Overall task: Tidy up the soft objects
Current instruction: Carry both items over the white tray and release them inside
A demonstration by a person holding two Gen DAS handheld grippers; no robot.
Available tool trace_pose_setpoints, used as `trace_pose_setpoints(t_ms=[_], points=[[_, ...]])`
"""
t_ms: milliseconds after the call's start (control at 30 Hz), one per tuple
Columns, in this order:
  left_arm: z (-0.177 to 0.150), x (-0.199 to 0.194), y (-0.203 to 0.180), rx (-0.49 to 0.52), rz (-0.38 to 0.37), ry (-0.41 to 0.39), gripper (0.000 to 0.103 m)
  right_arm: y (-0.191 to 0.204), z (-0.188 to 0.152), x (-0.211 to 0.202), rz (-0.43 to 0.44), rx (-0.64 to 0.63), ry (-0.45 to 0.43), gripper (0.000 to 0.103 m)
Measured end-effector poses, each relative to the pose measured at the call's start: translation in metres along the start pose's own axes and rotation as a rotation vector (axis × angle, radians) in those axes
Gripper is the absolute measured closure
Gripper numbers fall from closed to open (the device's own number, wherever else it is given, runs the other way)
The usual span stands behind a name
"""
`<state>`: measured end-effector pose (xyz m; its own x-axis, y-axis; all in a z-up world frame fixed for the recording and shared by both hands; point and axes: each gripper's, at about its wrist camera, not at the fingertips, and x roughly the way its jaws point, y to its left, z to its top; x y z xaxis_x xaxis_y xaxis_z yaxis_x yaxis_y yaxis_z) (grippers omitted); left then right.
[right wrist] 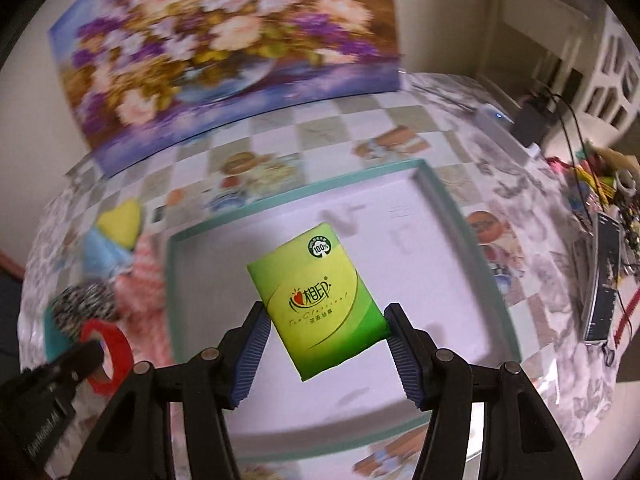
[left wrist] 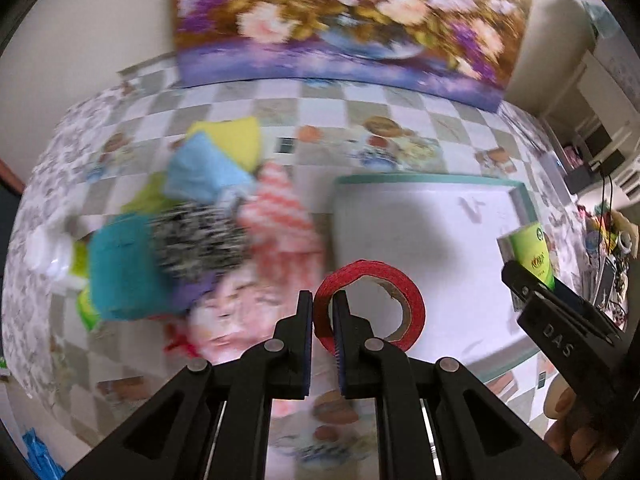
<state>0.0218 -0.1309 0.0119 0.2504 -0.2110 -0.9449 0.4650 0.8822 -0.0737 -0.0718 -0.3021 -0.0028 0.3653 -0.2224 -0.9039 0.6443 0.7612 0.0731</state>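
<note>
My left gripper [left wrist: 322, 300] is shut on a red tape roll [left wrist: 370, 306] and holds it above the left front of the white tray [left wrist: 420, 216]. My right gripper [right wrist: 324, 316] is shut on a green tissue pack [right wrist: 318, 304] and holds it over the tray [right wrist: 200, 280]. The pack also shows in the left wrist view [left wrist: 530, 254], and the red roll in the right wrist view [right wrist: 110, 350]. A blurred pile of soft things lies left of the tray: a teal cloth [left wrist: 124, 272], a black-and-white piece [left wrist: 200, 240], a blue cloth [left wrist: 204, 172], a yellow cloth [left wrist: 236, 140], a red-striped cloth [left wrist: 280, 212].
A flower painting [left wrist: 348, 20] leans on the wall behind the checked tablecloth [left wrist: 312, 108]. A white bottle [left wrist: 46, 252] lies at the far left. Cables and clutter [right wrist: 608, 240] crowd the right table edge.
</note>
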Motion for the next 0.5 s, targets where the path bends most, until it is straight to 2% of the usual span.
trace_pose_setpoints(t_ms=[233,500], points=[[0.011,0.039,-0.049,0.062,-0.012,0.038,0.093,-0.053,0.021,0.028,-0.058,0.116,0.030,0.041],[0.031,0.069,-0.078,0.087,-0.006,0.055,0.093,-0.071,0.038,0.052,-0.089,0.142,0.045,0.041]])
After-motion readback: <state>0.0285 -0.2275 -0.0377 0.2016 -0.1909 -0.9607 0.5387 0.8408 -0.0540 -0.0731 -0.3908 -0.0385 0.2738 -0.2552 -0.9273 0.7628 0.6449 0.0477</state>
